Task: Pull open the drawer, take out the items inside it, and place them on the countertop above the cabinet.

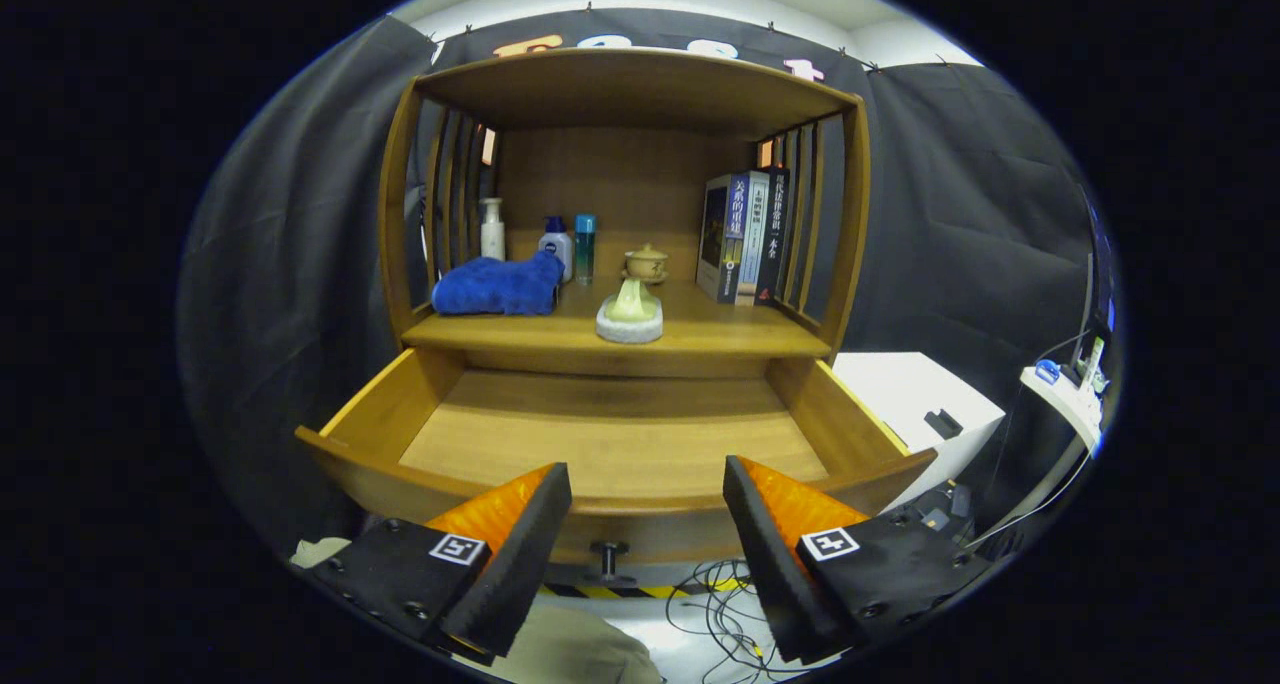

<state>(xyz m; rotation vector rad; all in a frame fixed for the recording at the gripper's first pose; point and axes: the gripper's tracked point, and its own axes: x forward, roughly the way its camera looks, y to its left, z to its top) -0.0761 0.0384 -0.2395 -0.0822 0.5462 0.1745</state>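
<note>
- The tongs are nearest, their two wedge-shaped fingers standing well apart with nothing between them, each with a ribbed inner face.
- Just below and between the fingertips, a small dark knob sticks out of the front panel of the drawer.
- The drawer is pulled fully out just ahead of the tongs; it is a shallow box of smooth, warm-toned wood, and its floor shows bare grain.
- Beyond the drawer lies the counter of the wooden cabinet, with slatted sides and a flat top board.
- On the counter, nearest the drawer, sits a pale green figure on a round whitish base.
- To its left lies a soft, crumpled blue towel, with a white pump bottle, a white bottle with a blue cap and a slim teal bottle behind it.
- A small lidded ceramic cup stands behind the figure.
- Upright books lean against the right slats.
- Loose cables lie on the floor below.
</note>
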